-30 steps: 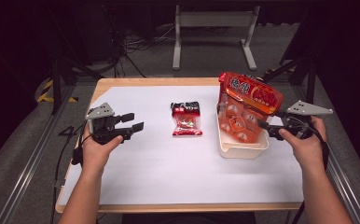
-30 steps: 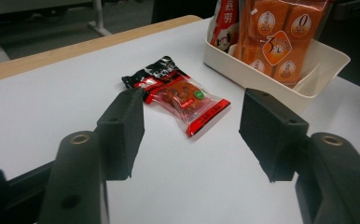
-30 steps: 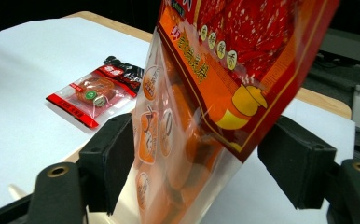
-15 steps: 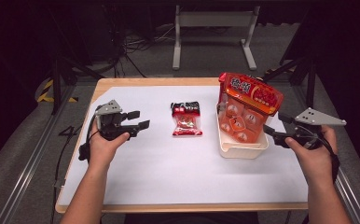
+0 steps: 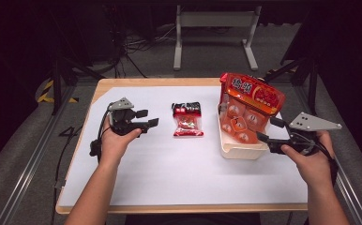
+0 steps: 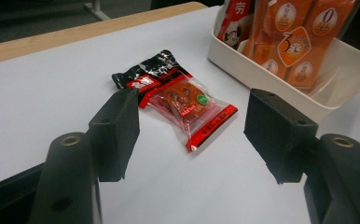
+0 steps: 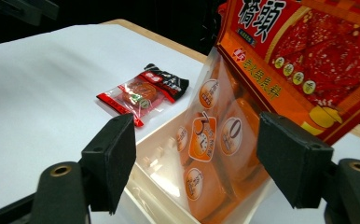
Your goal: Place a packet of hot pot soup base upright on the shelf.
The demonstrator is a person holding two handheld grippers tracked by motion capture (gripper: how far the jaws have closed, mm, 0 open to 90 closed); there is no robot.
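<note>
On the tabletop [image 5: 137, 178], taking the small snack packet [image 5: 187, 120] at its middle as the landmark: to the left of the packet the left claw [image 5: 147, 118] hovers, jaws spread wide with nothing between them, aimed at the packet and well apart from it. In the left gripper view the packet [image 6: 180, 100] lies flat between the two jaw tips, farther off. It looks light, thin and crinkly, with a slick film wrapper and something soft inside; a grip across its flat middle, or on the sealed red edge nearest the claw, would probably hold best, since the glossy film may slide. Right of the packet stands a white tray [image 5: 237, 150] holding a large orange snack bag [image 5: 249, 103], propped upright and leaning out over the rim. Farther right of the packet, the right claw [image 5: 267, 130] sits just beside the tray's right side, also spread open and holding nothing; whether a jaw touches the tray I cannot tell.
</note>
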